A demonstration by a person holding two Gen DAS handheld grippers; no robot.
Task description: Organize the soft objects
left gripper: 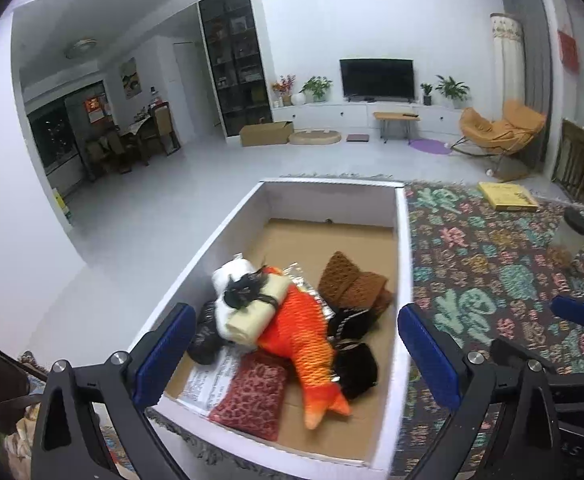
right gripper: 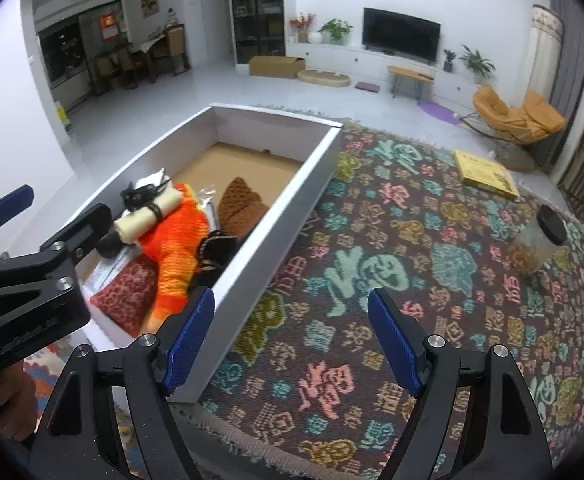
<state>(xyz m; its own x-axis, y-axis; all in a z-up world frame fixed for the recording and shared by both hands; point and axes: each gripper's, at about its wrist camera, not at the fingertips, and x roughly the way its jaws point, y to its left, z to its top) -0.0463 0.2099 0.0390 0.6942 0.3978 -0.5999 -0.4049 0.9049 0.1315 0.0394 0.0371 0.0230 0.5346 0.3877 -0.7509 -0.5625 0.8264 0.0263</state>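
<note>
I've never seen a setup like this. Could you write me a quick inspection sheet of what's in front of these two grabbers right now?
Surface: patterned rug on a pale floor.
Job's things: white box holding an orange fish plush, a cream roll, brown knitted cloth, a red patterned cushion and dark soft pieces.
Clutter: yellow book and black-lidded jar on the rug.
Grippers: left gripper open above the box; right gripper open above the rug, both empty.
Cables: nothing seen.
Surroundings: living room with television, orange chair, cardboard box.

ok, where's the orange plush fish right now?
The orange plush fish lies in the white box, between the red patterned pouch and brown knitted cloth.
</note>
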